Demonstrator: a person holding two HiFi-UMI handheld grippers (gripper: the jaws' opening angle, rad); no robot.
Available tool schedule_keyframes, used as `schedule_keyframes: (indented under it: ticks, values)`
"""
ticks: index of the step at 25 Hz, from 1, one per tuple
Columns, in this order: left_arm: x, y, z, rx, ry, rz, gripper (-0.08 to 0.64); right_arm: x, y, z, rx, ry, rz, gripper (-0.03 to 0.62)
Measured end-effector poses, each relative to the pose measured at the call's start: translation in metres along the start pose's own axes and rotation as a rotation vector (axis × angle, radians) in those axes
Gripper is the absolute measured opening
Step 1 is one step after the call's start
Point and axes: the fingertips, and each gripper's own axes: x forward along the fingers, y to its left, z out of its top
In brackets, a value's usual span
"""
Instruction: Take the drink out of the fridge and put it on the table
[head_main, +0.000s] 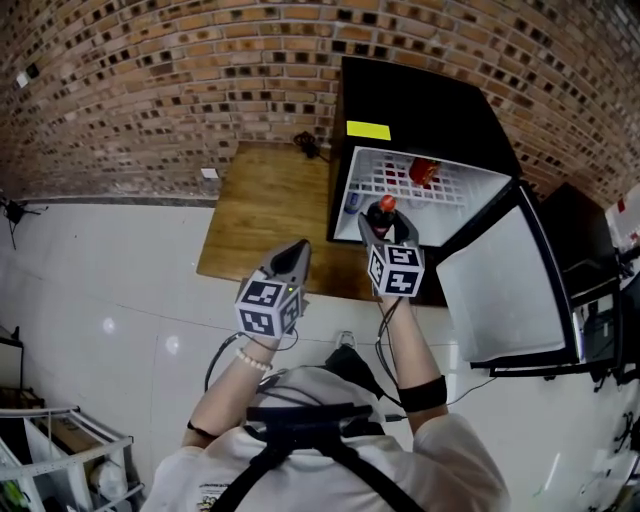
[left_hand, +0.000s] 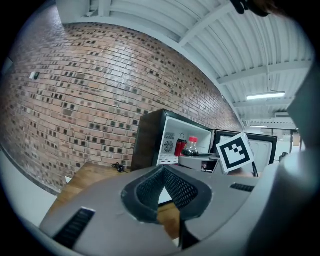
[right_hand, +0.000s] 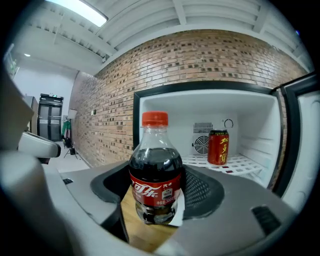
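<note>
A: Right gripper view: right gripper (right_hand: 155, 192) clamped on cola bottle (right_hand: 156, 167), held upright just outside fridge (right_hand: 250, 112), above bench (head_main: 260, 200).
B: Left gripper (left_hand: 162, 171)?
A: Jaws together, empty. Carry step, prob. Next: lower bottle onto bench, release.

A red-brown brick wall (head_main: 150, 70) was seen across the head view from 10 to 2 o'clock. A glossy white floor (head_main: 100, 290) was laid below it. A metal rack (head_main: 60, 450) was located at 8 o'clock. A white ribbed ceiling (left_hand: 165, 20) was lit by a strip lamp (left_hand: 265, 95).
</note>
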Motion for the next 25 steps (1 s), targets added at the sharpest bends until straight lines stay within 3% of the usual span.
schedule_keyframes:
  ticks: [15, 25]
  values:
    - [-0.037, 0.063, -0.027, -0.035, 0.01, 0.131, 0.002, 0.054, 0.115, -0.088, -0.043, 0.047, 0.192, 0.327]
    - [-0.035, 0.109, -0.057, -0.036, 0.025, 0.195, 0.002, 0.138, 0.161, -0.149, -0.054, 0.052, 0.23, 0.327]
